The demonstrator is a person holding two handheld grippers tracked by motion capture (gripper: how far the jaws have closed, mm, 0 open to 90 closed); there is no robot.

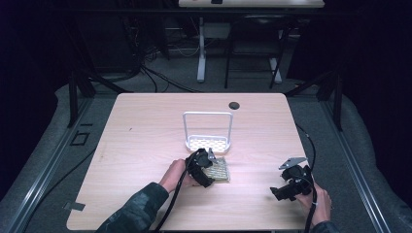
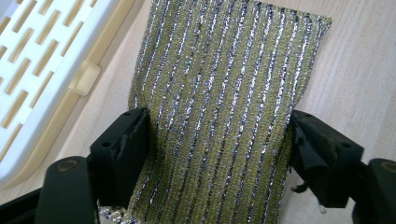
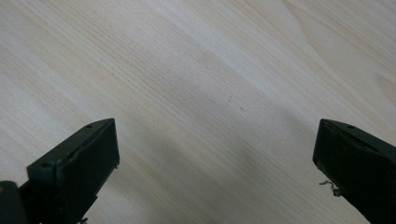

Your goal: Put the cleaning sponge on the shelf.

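Olive-green scouring pad (image 2: 219,112) with glittering silver stripes lies flat on the pale wooden table (image 1: 145,141), just below centre of the high view and right in front of the white slotted plastic rack (image 1: 208,142) with its upright wire frame. Your left gripper (image 2: 219,154) straddles it, one black jaw against each long edge, and the pad looks pinched between them. It is soft, so it may buckle upward or slip free if you squeeze only the edges, and a shallow bite could drop it when you lift. The rack's rim at the upper left of the left gripper view sits close; swing that way and you could nudge it. Your right gripper (image 3: 215,154) stands spread wide over bare wood at the lower right of the high view, clasping nothing.
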